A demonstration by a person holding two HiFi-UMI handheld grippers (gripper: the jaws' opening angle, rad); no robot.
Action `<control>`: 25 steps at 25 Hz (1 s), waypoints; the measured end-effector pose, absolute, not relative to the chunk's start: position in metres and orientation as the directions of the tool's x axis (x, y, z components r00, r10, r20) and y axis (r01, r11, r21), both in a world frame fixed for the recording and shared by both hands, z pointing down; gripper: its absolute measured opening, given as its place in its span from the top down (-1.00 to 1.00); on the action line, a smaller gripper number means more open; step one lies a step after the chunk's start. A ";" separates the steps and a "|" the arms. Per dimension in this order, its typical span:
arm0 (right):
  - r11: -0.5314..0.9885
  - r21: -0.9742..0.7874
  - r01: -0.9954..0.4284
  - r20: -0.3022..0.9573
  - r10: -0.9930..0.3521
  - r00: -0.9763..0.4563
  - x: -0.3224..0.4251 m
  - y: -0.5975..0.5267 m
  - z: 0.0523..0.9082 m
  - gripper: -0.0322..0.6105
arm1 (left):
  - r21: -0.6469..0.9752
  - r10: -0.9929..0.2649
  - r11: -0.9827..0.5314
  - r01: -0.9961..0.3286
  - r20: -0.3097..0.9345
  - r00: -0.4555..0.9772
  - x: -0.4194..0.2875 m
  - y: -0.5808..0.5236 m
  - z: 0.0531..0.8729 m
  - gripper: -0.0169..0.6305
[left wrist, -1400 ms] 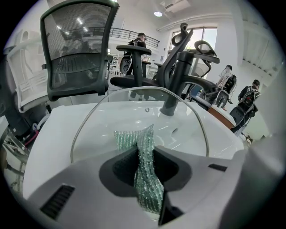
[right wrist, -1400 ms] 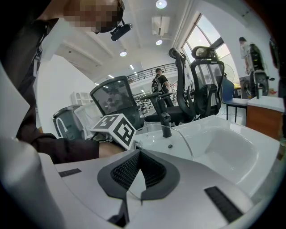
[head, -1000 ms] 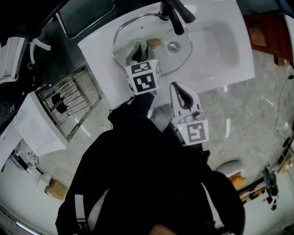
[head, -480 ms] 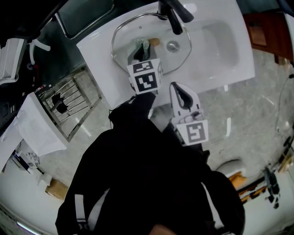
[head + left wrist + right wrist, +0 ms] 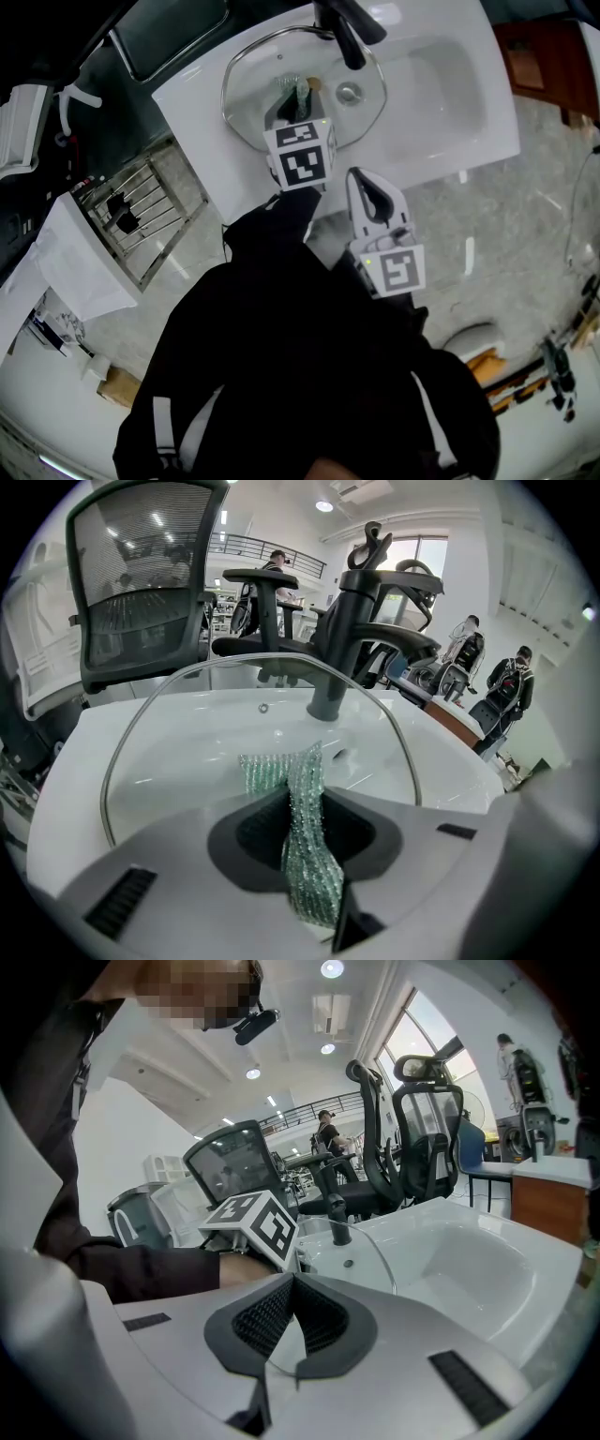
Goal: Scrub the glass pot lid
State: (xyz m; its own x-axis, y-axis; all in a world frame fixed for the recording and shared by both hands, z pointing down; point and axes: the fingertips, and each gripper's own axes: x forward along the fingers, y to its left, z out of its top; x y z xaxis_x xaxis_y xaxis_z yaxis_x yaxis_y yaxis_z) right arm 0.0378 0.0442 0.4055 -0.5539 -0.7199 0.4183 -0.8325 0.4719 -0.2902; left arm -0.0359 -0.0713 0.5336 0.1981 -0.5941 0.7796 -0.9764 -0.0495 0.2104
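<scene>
White sink [image 5: 450, 84], glass pot lid [image 5: 248, 89] lying across its basin: scrubbing looks under way.
Left claw [image 5: 286, 105] pinches a green scouring cloth [image 5: 305, 808] against the glass. Right claw [image 5: 361, 178] seems closed on the lid's near rim. Most of the surface is probably still to scrub.

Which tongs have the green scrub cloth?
The left tongs: the green mesh cloth is pinched between them, held at the glass pot lid. The right tongs carry no cloth; they are shut on the lid's rim.

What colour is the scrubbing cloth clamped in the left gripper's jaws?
The scrubbing cloth is pale green, glittery and ribbed; clearest in the left gripper view.
</scene>
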 end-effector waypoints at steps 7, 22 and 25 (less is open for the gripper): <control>0.461 -0.294 -0.837 0.429 -0.719 -0.547 0.046 0.042 0.410 0.89 | 0.212 -0.592 -0.068 -0.975 0.778 0.210 -0.023 -0.076 0.534 0.70; 0.447 -0.306 -0.840 0.422 -0.728 -0.541 0.059 0.030 0.413 0.89 | 0.205 -0.592 -0.075 -0.976 0.778 0.209 -0.006 -0.086 0.529 0.70; 0.444 -0.309 -0.841 0.424 -0.727 -0.540 0.062 0.030 0.415 0.89 | 0.208 -0.591 -0.078 -0.975 0.778 0.213 -0.002 -0.087 0.529 0.70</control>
